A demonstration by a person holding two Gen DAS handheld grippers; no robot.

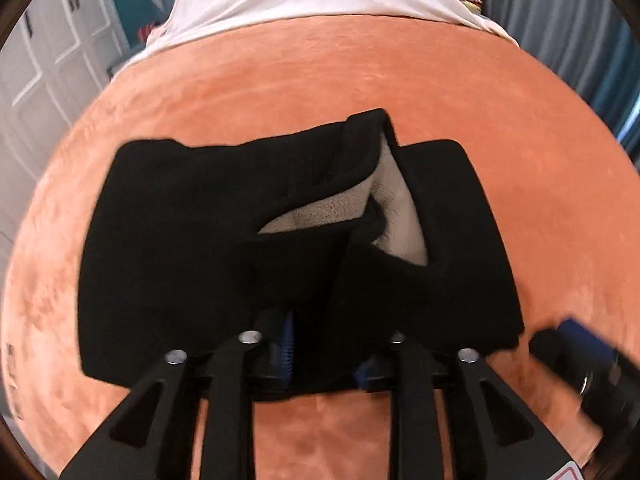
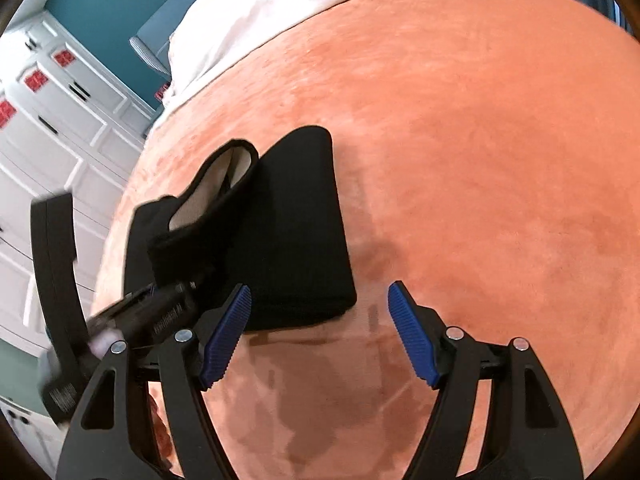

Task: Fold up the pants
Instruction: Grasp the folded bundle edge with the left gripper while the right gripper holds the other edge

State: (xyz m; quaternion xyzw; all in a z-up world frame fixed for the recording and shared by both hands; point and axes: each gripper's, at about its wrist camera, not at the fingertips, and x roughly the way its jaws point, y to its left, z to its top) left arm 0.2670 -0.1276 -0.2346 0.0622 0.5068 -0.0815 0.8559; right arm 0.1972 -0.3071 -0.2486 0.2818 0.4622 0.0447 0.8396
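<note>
The black fleece-lined pants (image 1: 192, 240) lie folded into a thick, roughly rectangular bundle on the orange plush blanket (image 1: 360, 88), filling the middle of the left wrist view. One flap stands up near the centre and right, showing the pale grey lining (image 1: 400, 208). The left gripper (image 1: 326, 354) sits at the bottom centre of that view, right at the near edge of the bundle. Its blue ribbed pads (image 1: 286, 344) peek out with black cloth over and between them; the gap is narrow, but whether the pads actually press the fabric I cannot tell.

Over in the right wrist view, the bundle sits centre-left, with the raised flap towards the upper left. The right gripper (image 2: 320, 332) hangs at the bottom centre, its blue pads (image 2: 408, 332) spread wide, only blanket between them, and the left pad is just beside the bundle's near corner. At the upper edge, a white sheet (image 2: 256, 12) borders the blanket. White panelled cabinets (image 2: 60, 128) fill the left side.
</note>
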